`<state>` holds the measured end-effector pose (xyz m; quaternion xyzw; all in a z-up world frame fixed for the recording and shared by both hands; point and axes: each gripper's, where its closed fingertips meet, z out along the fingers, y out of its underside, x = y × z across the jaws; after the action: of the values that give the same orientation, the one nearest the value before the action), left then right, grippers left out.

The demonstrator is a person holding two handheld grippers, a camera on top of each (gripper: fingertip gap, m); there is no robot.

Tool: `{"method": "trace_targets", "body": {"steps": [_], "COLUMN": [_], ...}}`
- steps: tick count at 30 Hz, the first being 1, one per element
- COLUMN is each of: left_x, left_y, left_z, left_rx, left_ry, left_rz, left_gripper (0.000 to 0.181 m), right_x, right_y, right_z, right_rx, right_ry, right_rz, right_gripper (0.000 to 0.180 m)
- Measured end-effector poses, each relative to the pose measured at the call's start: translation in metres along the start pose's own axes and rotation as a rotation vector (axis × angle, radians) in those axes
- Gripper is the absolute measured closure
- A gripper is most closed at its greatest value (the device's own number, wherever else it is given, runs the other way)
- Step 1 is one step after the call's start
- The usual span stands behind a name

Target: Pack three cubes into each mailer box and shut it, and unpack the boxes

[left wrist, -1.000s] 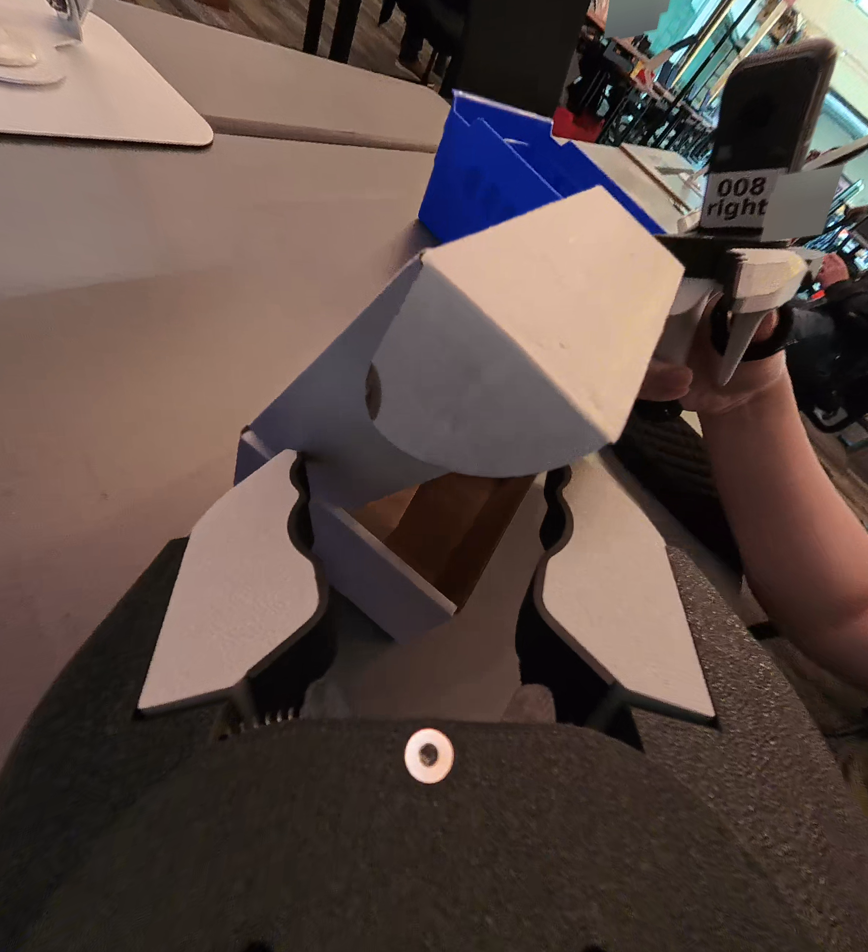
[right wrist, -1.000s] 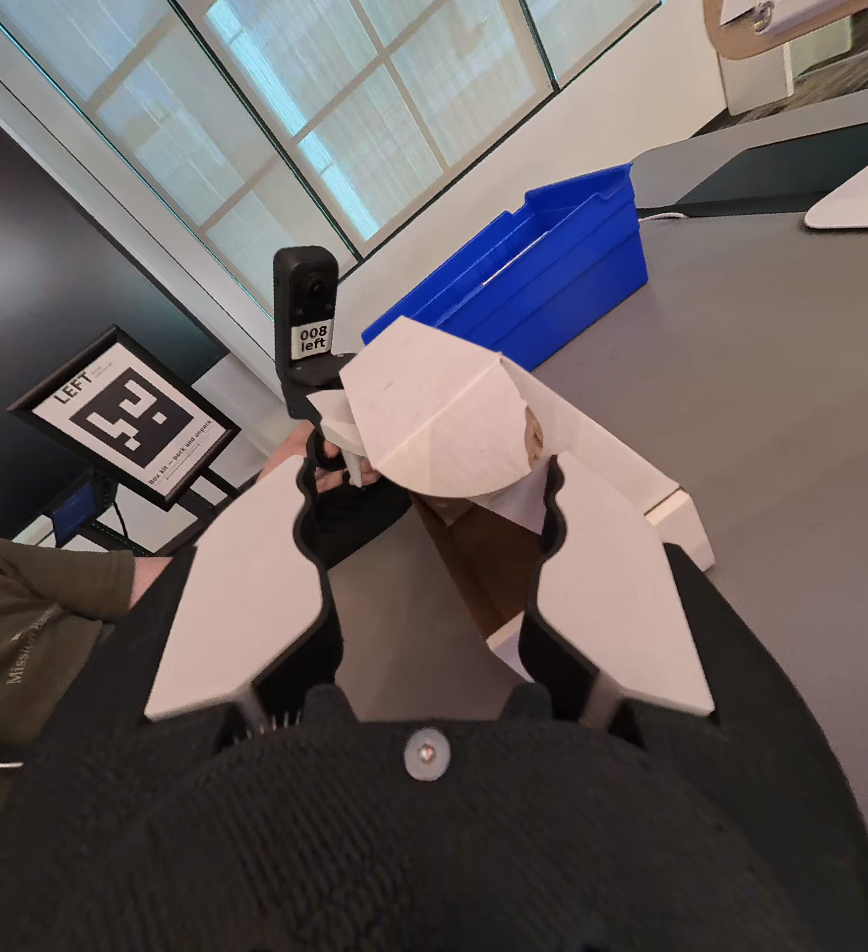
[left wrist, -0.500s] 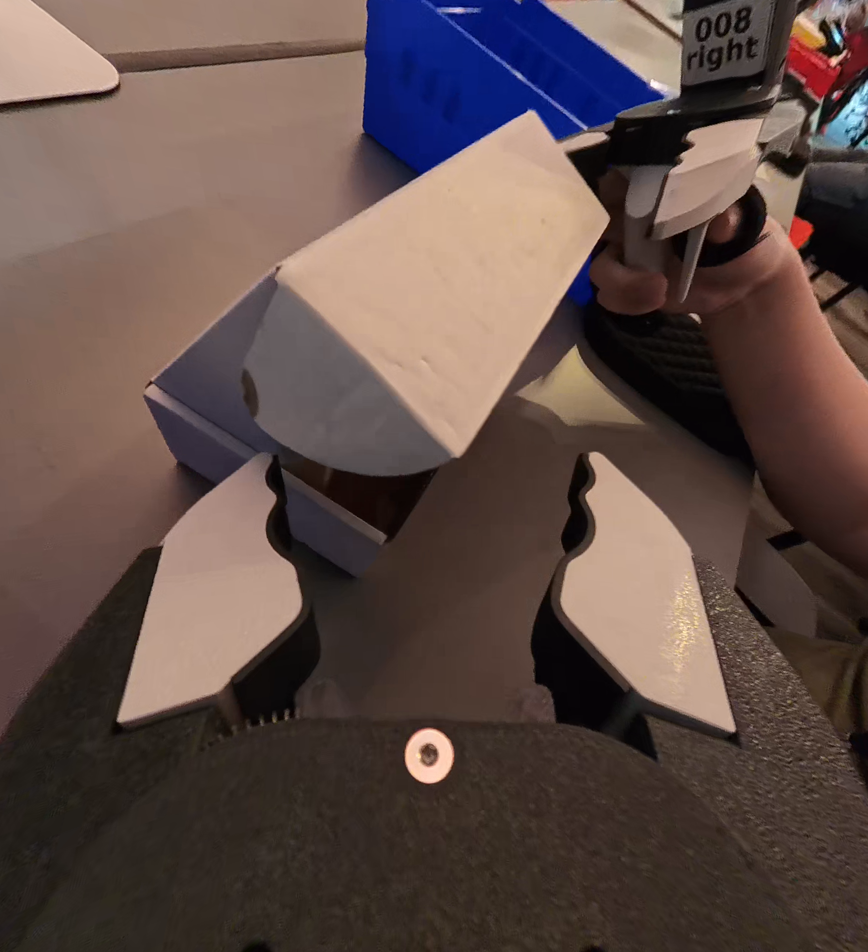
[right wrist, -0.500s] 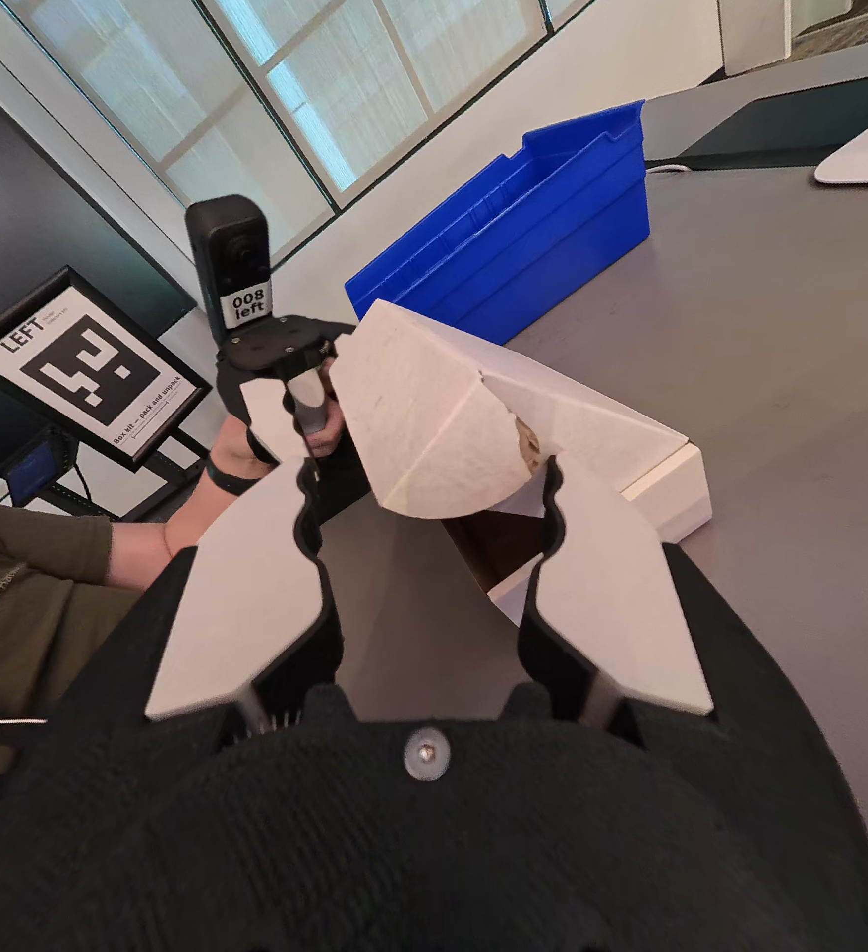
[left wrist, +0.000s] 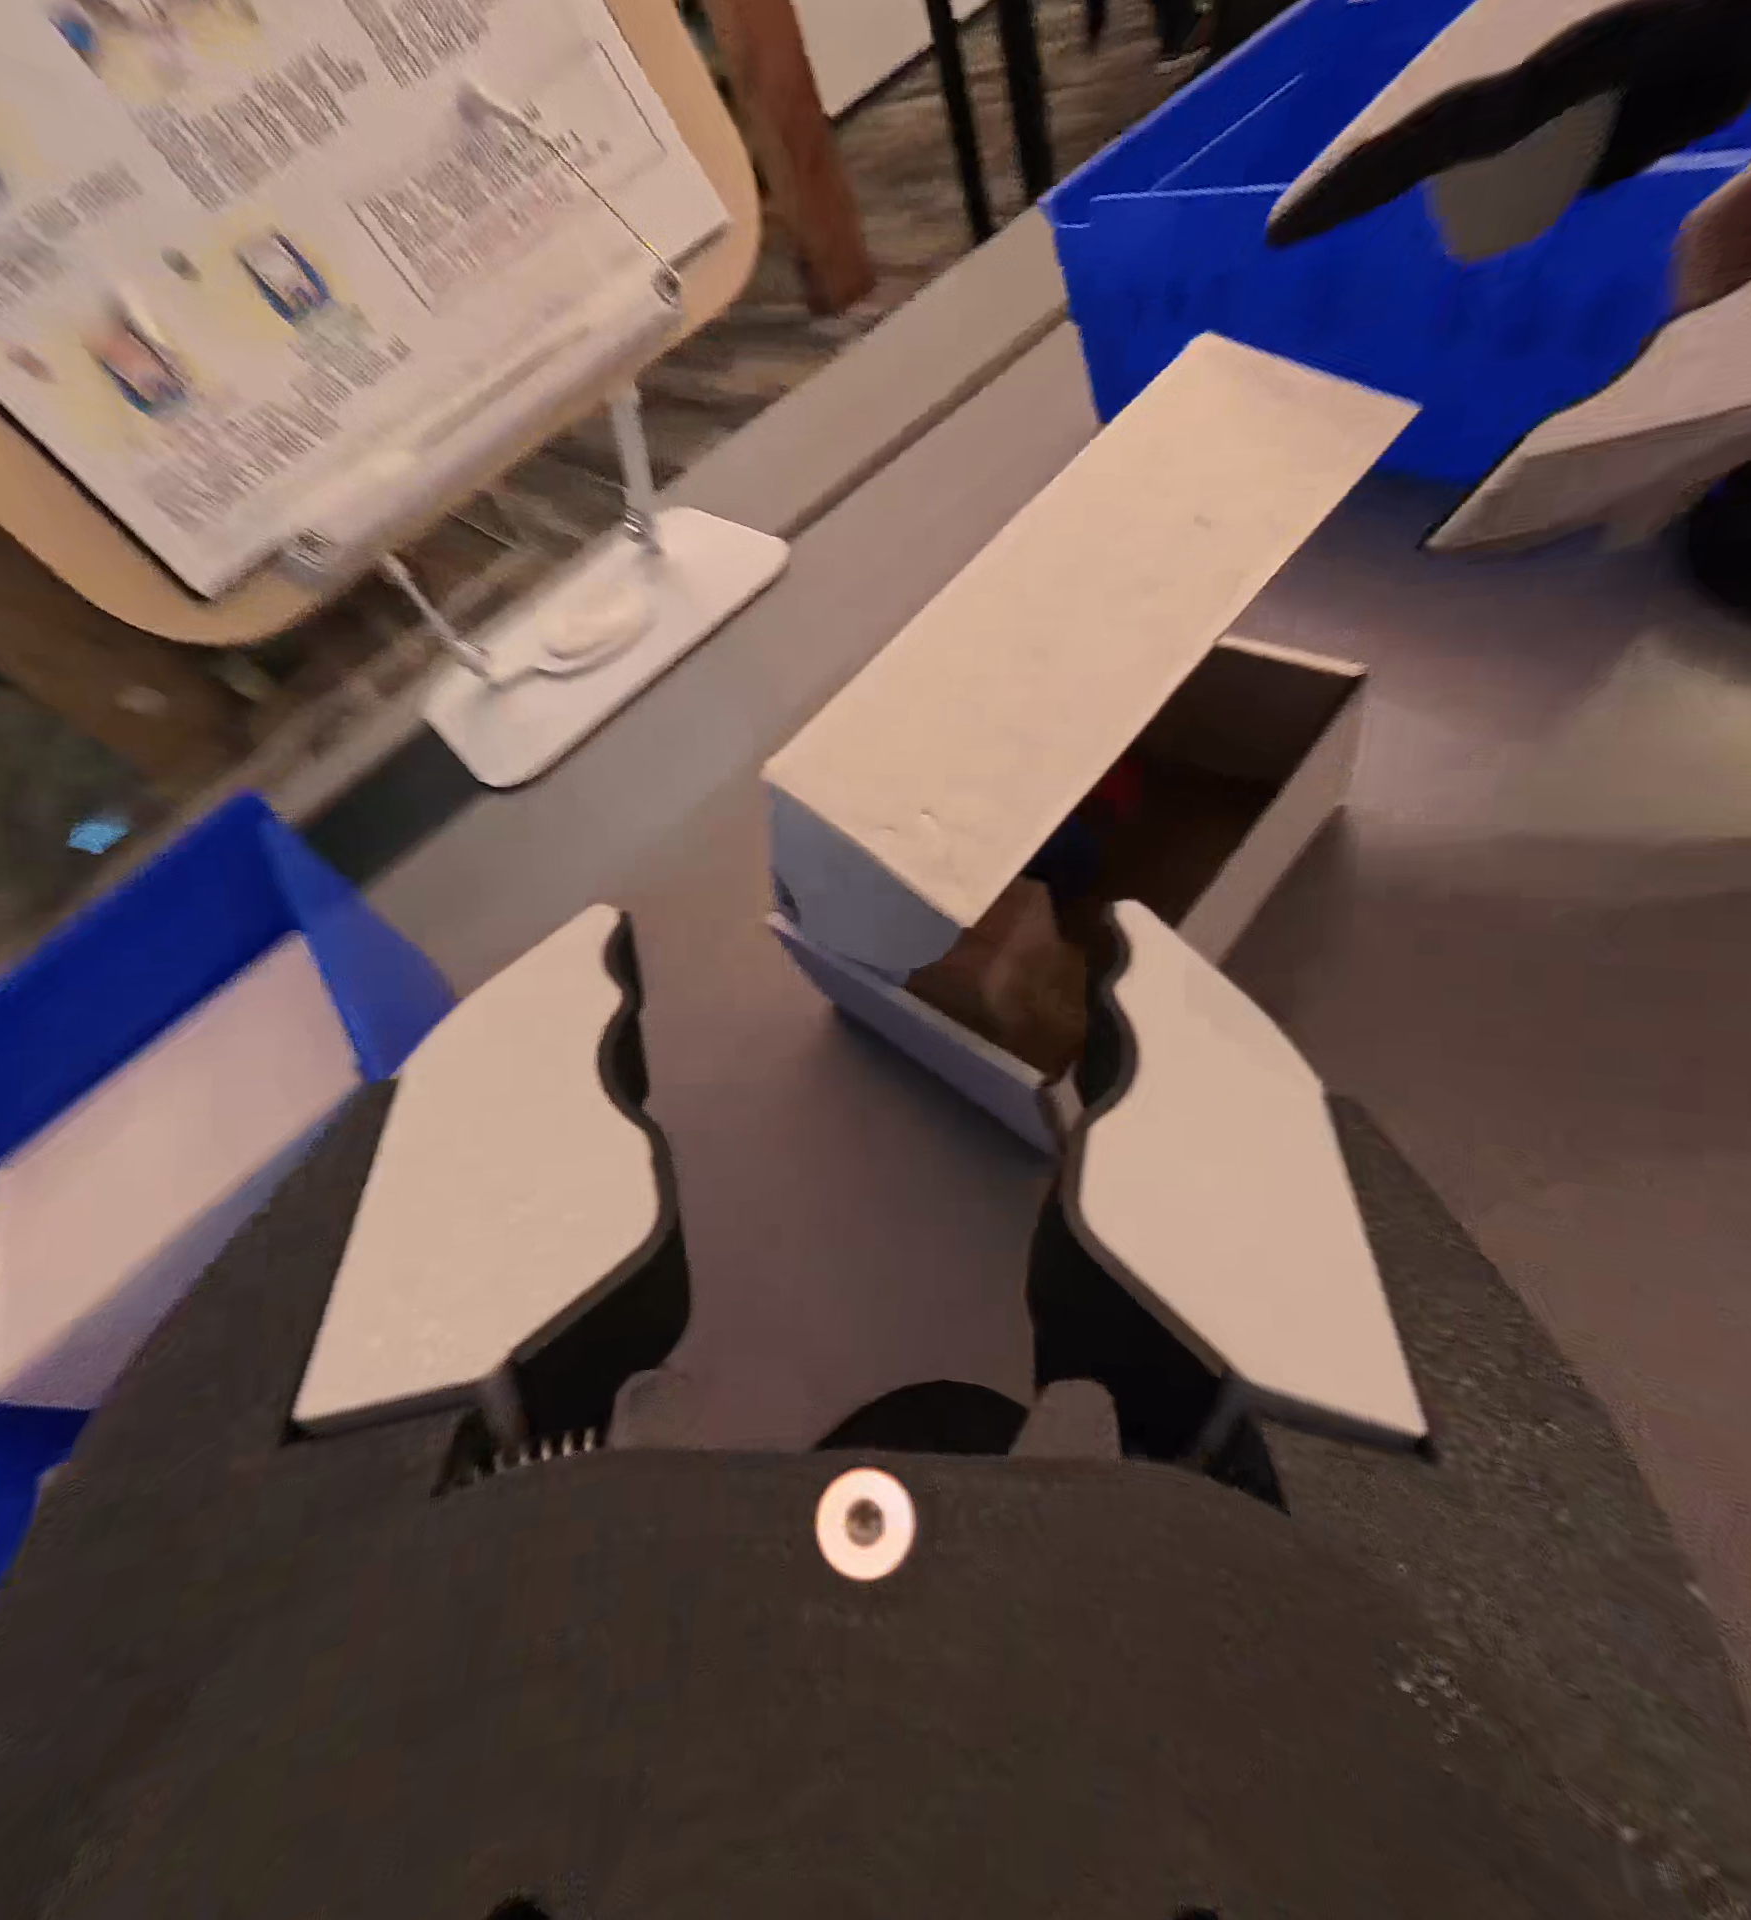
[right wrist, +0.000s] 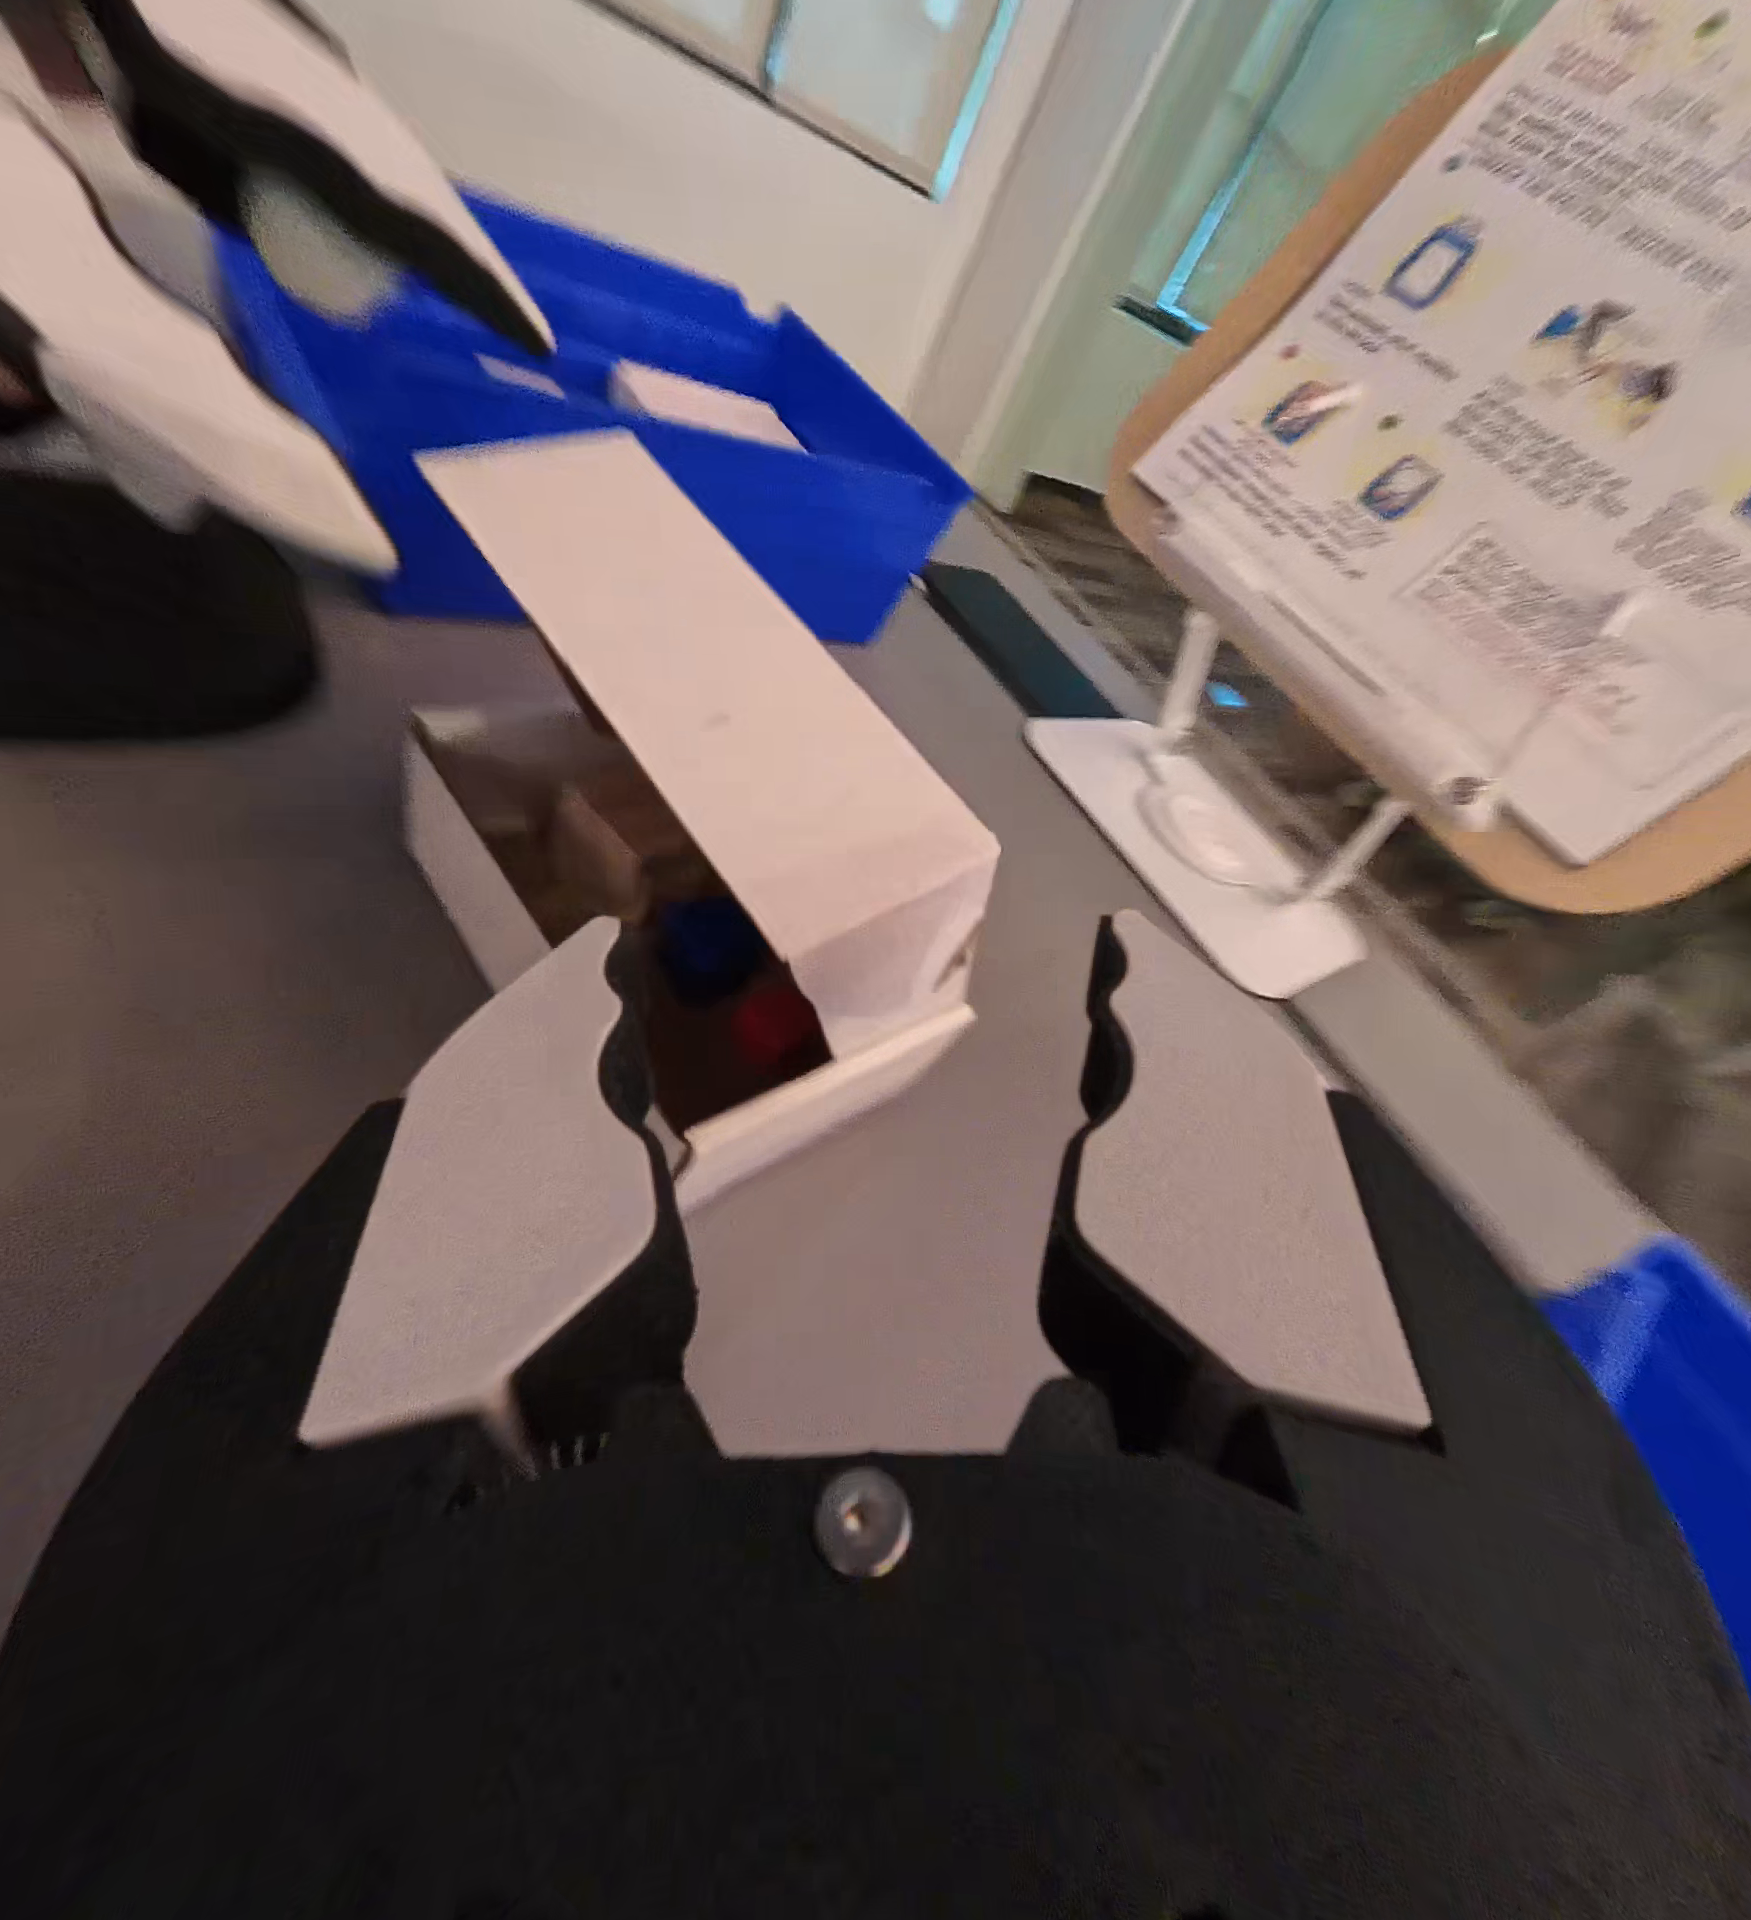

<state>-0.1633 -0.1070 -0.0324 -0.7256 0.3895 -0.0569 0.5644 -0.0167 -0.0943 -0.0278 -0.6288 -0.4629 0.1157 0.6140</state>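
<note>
Grey table (left wrist: 1536,1039); mailer box (left wrist: 1266,831) lid (left wrist: 1068,644) half-hides cubes (right wrist: 715,940); blurred.

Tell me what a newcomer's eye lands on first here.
The white mailer box at mid-table, lid half raised, with blue and red cubes showing inside. Both the left gripper and the right gripper gape open and empty before it. Bright blue bins stand behind.

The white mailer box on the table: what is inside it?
Inside the mailer box, a blue cube and a red cube show. Its half-raised lid covers the rest, so a third cannot be confirmed.
</note>
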Motion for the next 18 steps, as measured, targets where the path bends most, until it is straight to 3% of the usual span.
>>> {"method": "trace_targets", "body": {"steps": [2, 6, 11, 16, 18], "left_x": [-0.003, 0.0, 0.006, 0.008, 0.007], "left_y": [0.001, 0.008, 0.014, 0.016, 0.012], "left_z": [0.001, 0.009, 0.014, 0.021, 0.021], "left_rx": [0.007, -0.025, -0.03, -0.044, -0.043], "left_ry": [-0.085, -0.147, -0.124, -0.148, -0.151], "left_rz": [0.081, 0.086, -0.085, -0.081, -0.092], "left_gripper": [0.112, 0.133, 0.141, 0.157, 0.159], "right_x": [-0.001, -0.006, -0.004, -0.003, -0.002], "right_y": [0.01, 0.017, 0.012, 0.007, 0.008], "right_z": [0.0, 0.0, -0.002, -0.001, 0.001], "right_rx": [-0.056, -0.093, -0.105, -0.114, -0.146], "right_ry": [0.079, 0.135, 0.258, 0.335, 0.361], "right_rz": [-0.09, -0.044, -0.012, -0.007, 0.0], "right_gripper": [0.105, 0.138, 0.151, 0.17, 0.17]}}
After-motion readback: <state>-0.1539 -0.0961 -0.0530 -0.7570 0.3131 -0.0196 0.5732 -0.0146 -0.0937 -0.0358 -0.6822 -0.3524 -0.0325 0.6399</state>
